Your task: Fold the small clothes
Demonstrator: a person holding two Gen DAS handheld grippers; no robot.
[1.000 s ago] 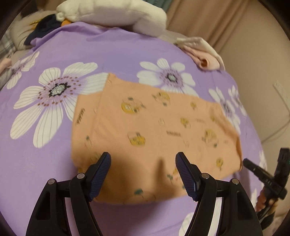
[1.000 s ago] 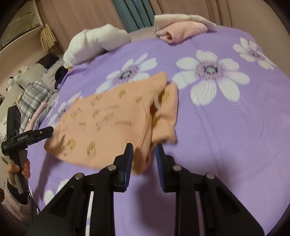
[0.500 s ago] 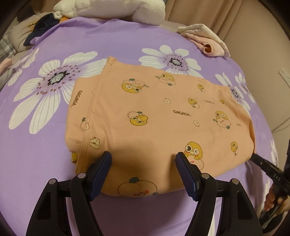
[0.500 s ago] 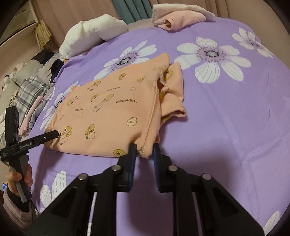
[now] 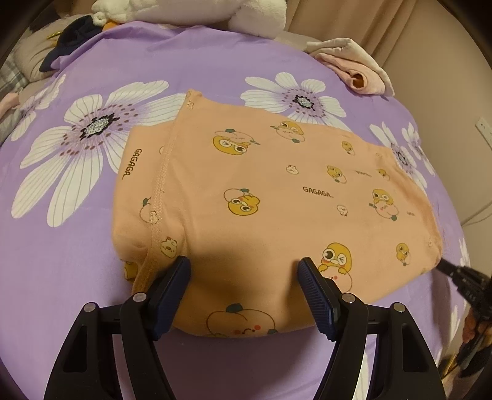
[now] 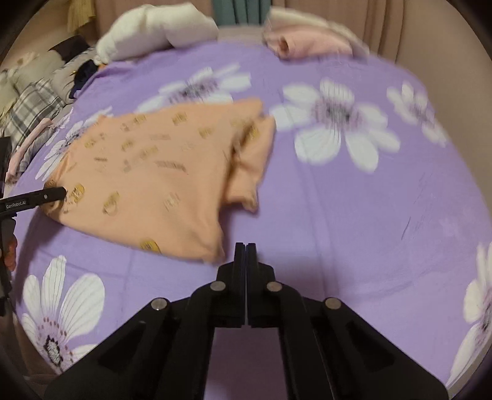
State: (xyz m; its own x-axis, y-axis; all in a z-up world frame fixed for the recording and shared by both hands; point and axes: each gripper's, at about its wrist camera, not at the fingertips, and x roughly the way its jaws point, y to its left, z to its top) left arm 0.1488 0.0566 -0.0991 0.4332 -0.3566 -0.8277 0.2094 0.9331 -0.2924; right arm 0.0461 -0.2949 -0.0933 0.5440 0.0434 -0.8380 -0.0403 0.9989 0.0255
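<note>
An orange child's garment [image 5: 261, 200] printed with cartoon chicks lies folded on the purple flowered bedsheet [image 5: 77, 246]; it also shows in the right wrist view [image 6: 160, 181]. My left gripper [image 5: 246, 274] is open, its fingers resting over the garment's near edge with cloth between them. My right gripper [image 6: 246, 249] is shut and empty, just off the garment's near corner above bare sheet. The right view is motion-blurred. The right gripper's tip [image 5: 461, 274] shows at the garment's right corner in the left view.
A folded pink and white garment [image 5: 353, 64] lies at the far edge of the bed. White pillows [image 5: 190, 12] and dark clothes [image 5: 70, 40] sit at the back. Plaid bedding [image 6: 30, 110] lies to the left. A wall socket [image 5: 484, 129] is at right.
My right gripper closed fully, let the garment's corner go and pulled back from it. My left gripper stayed open over the near edge and moved slightly closer.
</note>
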